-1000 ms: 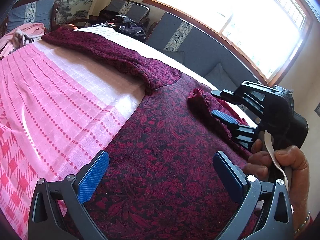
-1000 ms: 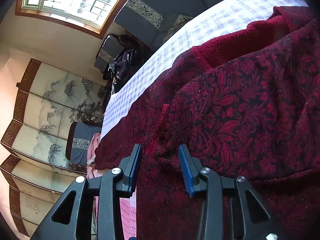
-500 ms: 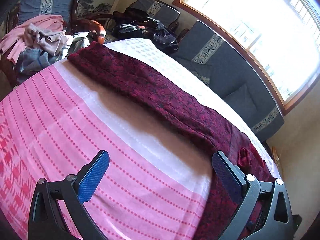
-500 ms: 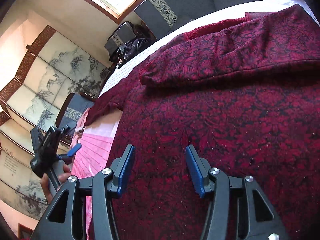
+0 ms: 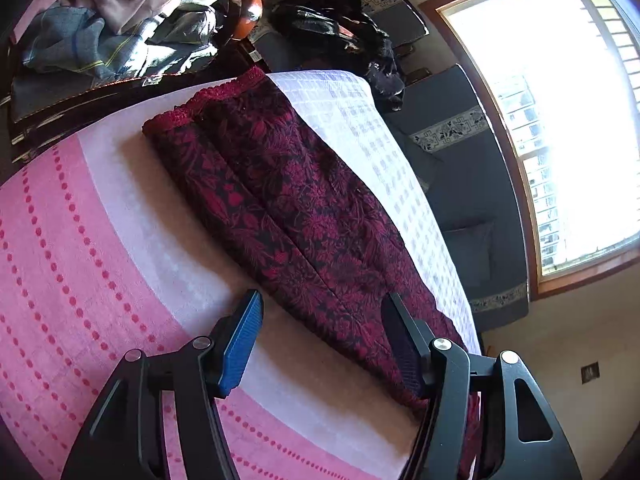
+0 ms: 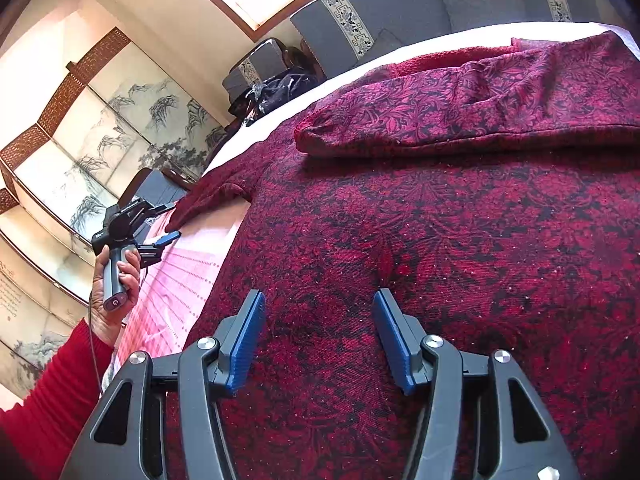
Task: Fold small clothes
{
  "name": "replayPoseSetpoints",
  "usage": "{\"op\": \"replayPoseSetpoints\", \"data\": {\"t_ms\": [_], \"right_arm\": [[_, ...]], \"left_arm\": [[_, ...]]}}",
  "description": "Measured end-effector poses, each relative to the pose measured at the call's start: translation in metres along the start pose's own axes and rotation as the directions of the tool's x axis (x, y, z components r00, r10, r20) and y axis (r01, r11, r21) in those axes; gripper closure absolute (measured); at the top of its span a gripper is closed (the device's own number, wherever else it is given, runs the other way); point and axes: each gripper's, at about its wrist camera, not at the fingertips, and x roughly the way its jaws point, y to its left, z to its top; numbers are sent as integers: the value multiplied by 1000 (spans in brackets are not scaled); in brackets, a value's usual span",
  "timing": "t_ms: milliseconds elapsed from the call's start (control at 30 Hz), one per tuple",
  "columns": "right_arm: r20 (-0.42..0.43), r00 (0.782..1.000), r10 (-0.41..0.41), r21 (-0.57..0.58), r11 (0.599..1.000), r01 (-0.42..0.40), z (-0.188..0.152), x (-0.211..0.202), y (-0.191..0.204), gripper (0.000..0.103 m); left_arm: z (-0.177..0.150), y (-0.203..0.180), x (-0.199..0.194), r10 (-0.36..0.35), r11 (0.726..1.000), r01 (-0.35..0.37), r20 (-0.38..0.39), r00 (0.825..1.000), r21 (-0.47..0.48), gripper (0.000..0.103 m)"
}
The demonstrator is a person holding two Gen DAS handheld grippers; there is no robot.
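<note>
The dark red floral garment (image 6: 440, 240) lies spread on the pink-and-white bed cover (image 5: 80, 260), one sleeve (image 5: 288, 216) stretched toward twelve o'clock, ready, I'd judge, to be folded inward. The left gripper (image 5: 320, 344) is closing, the sleeve's edge between its jaws but not yet pinched. The right gripper (image 6: 316, 340), opening, hangs over the body, holding nothing. Only its view shows the other sleeve (image 6: 472, 112) already folded across at one o'clock.
</note>
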Motion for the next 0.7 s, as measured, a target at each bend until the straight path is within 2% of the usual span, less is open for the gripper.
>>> {"op": "replayPoseSetpoints", "data": {"t_ms": [33,67,100,167,233,267,333,467,567,700], "right_arm": [[3,1000,4,3,1000,-4,-1,0,-1,49],[5,1000,9,8,1000,-9,-1,0,-1,49],[7,1000,16,14,1000,-16,-1,-1,-3,49],[14,999,34,33,999,-35,-1,-2,-6,49],[21,998,52,54,997,-53,-2,-4,-11,49],[26,998,55,62,996,-56,-2,-5,-13,49],[30,998,58,66,996,-60,-2,-6,-14,49],[42,997,71,77,994,-74,-3,-8,-17,49],[59,995,82,103,991,-88,-3,-12,-22,49],[68,994,85,127,988,-93,-2,-21,-25,48]], "left_arm": [[3,0,2,-7,1000,7,8,1000,-9,43],[5,1,4,-6,1000,6,16,1000,-18,49],[7,3,8,-2,1000,2,14,1000,-26,67],[15,14,22,-15,999,14,-20,1000,-51,96],[17,21,23,-64,994,65,20,998,-85,96],[16,17,22,-46,997,48,35,998,-62,96],[11,-2,17,1,1000,-3,82,997,23,96],[-9,-65,-5,-58,982,25,175,983,188,96],[-36,-131,-16,-109,936,37,189,976,350,96],[-92,-217,-17,-184,835,84,133,974,543,96]]}}
